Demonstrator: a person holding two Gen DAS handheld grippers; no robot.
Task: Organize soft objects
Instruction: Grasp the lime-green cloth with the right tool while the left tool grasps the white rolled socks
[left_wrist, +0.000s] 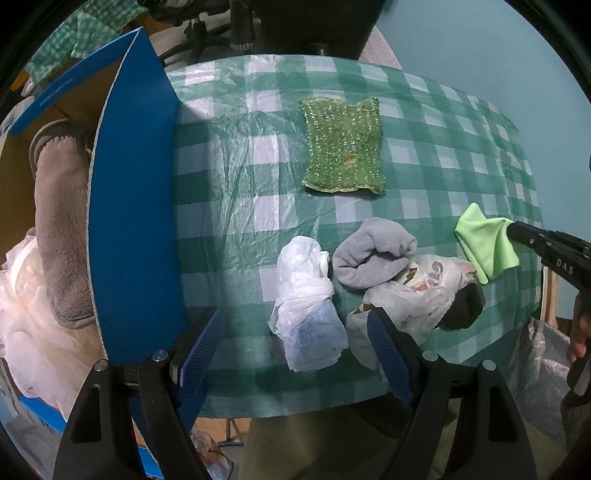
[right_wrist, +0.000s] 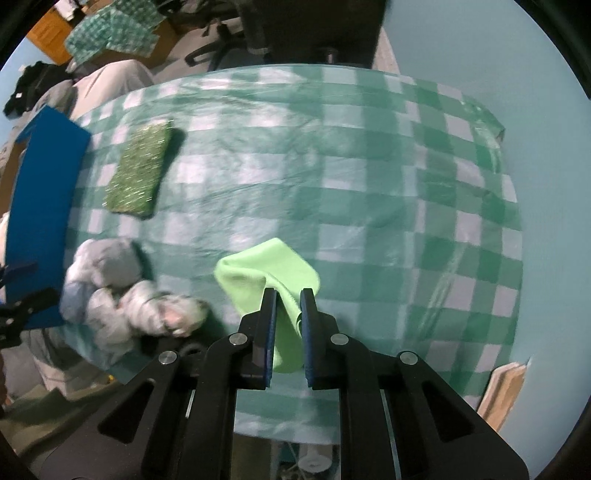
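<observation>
Light green cloth gripped above the checked worktop.
The right gripper is clamped on it; the left gripper is held wide open near a white bag.

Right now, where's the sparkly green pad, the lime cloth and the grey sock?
Pad (left_wrist: 341, 147): left wrist view, its middle.
Lime cloth (right_wrist: 266, 269): right wrist view, its folded top.
Grey sock (left_wrist: 373, 254): left wrist view, its rolled middle.
</observation>
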